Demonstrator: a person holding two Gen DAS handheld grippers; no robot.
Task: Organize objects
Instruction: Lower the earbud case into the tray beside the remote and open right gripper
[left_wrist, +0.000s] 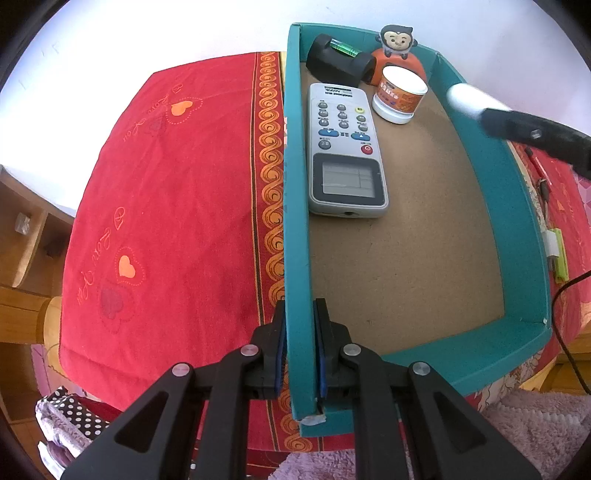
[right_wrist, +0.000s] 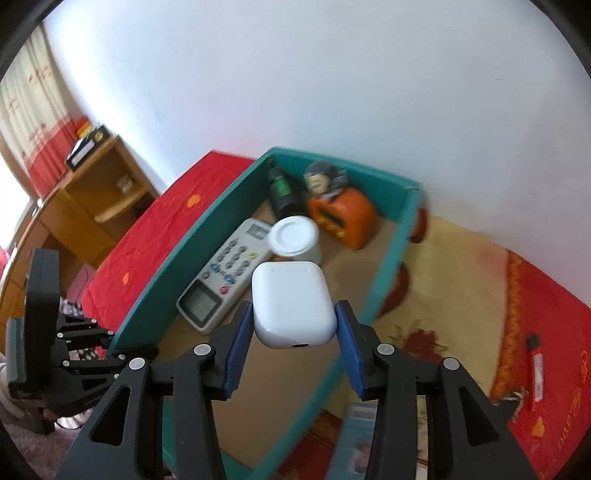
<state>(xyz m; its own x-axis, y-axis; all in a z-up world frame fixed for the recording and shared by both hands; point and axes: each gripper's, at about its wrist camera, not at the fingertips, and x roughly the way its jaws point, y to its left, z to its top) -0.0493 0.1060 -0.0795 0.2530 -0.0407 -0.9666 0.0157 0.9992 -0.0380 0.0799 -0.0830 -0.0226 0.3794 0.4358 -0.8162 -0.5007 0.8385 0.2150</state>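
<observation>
A teal open box (left_wrist: 295, 221) with a brown floor stands on a red cloth. Inside, at its far end, lie a grey remote (left_wrist: 345, 147), a white jar (left_wrist: 399, 96), an orange monkey clock (left_wrist: 397, 40) and a black cylinder (left_wrist: 338, 61). My left gripper (left_wrist: 299, 314) is shut on the box's left wall near the front corner. My right gripper (right_wrist: 293, 314) is shut on a white earbud case (right_wrist: 293, 302), held in the air above the box (right_wrist: 388, 266), just in front of the jar (right_wrist: 293, 236) and remote (right_wrist: 225, 273). In the left wrist view the case (left_wrist: 461, 98) appears blurred over the right wall.
Right of the box, on the cloth, lie a red marker (right_wrist: 535, 369) and a green clip-like item (left_wrist: 556, 254) beside a black cable. A wooden shelf unit (right_wrist: 96, 192) stands to the left by the white wall. A pinkish rug (left_wrist: 535, 424) lies below the table's front edge.
</observation>
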